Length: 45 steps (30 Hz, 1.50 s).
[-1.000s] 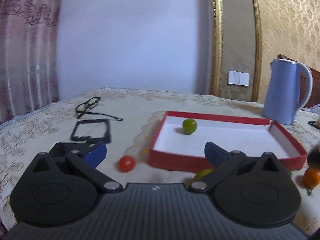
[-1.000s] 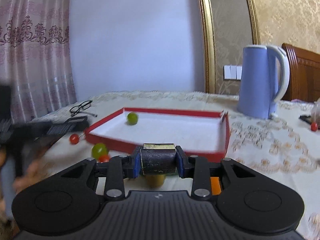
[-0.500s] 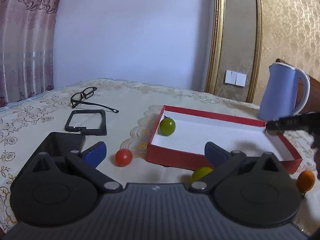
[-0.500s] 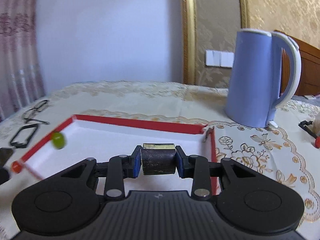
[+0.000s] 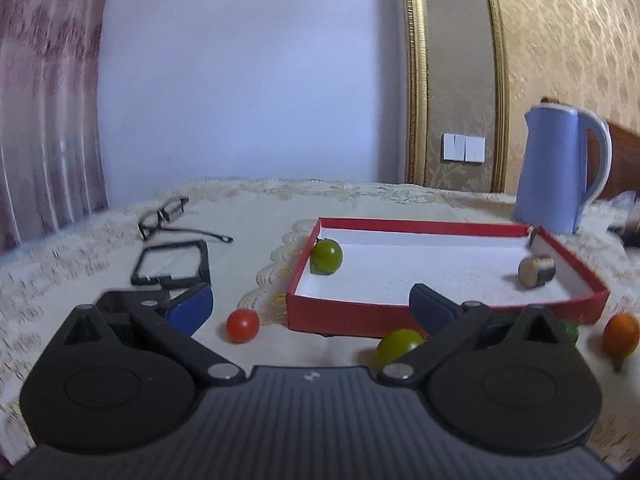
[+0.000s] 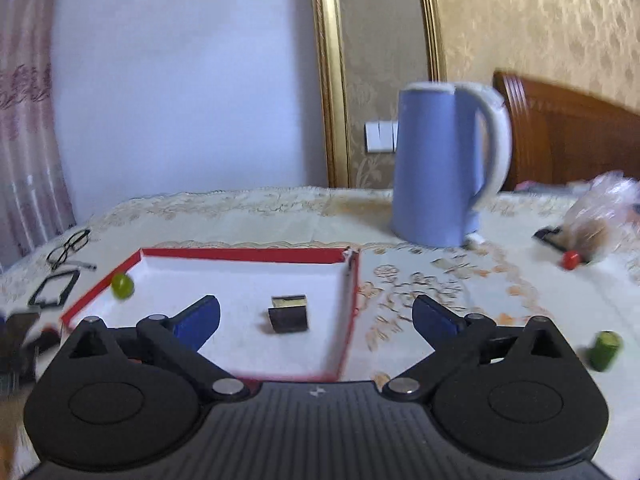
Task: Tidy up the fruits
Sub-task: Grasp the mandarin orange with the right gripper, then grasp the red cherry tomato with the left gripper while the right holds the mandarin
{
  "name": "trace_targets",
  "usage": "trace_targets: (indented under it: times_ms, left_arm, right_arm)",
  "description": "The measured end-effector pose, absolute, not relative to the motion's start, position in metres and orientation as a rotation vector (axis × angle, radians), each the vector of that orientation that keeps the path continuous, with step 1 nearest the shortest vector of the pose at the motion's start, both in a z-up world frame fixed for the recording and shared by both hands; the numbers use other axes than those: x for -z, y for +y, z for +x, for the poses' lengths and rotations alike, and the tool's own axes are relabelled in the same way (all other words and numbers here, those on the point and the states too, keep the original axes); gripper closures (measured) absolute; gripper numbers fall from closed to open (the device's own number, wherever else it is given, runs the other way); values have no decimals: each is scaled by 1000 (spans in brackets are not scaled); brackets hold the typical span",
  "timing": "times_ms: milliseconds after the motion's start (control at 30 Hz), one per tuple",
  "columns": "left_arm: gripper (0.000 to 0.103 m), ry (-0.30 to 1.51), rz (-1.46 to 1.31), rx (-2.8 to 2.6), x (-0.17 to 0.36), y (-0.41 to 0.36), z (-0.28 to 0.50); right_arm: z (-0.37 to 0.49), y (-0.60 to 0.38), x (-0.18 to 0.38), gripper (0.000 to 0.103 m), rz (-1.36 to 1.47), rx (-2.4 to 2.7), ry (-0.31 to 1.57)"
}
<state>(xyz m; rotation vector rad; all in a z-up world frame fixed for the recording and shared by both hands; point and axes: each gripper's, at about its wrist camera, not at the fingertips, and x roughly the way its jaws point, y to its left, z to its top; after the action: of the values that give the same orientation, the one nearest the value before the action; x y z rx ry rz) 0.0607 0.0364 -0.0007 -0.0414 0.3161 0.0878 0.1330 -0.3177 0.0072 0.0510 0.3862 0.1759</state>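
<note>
Desk (image 6: pixel 248 220) with lace cloth. Right gripper (image 6: pixel 316 316) jaws apart, dark cylinder (image 6: pixel 289 314) lying between them in red tray (image 6: pixel 352 292). Left gripper (image 5: pixel 310 306) jaws apart, red tomato (image 5: pixel 242 325) between them, outside tray.

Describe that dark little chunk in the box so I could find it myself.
Find the red box in front of the blue kettle. On its white floor, near the right wall, lies a dark brown cylinder with a pale flat end; the only other item inside is a round green tomato.
</note>
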Motion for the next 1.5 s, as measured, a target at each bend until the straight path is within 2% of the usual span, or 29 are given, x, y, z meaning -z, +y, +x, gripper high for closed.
trace_targets:
  times_ms: [167,500,533,733,800,867,1233,1500]
  left_arm:
    - [0,393,-183,-75,2,57,72]
    - [0,420,-226,-117,5,66,76]
    - [0,414,-219,-120,5,65,75]
    - [0,394,-183,-133,3,58,72]
    - [0,394,-184,-133,2,58,72]
    - [0,403,-200,-127,2,61,73]
    - [0,423,-247,-55,-18,129,73]
    - [0,464,184,-55,-5,97,85]
  right_arm:
    - [93,-319,16,0,-30,-127,343]
    - [102,-299,33,1,-169,-174,431]
    - [104,-300,35,4,-153,-175,434]
    - [120,-307,41,42,-86,-202,525]
    - [124,-305,44,45,-89,-213,551]
    - [127,-303,49,59,-94,-234,574]
    - [108,-305,41,60,-53,-244,507]
    - [86,-301,25,60,-32,-284,436]
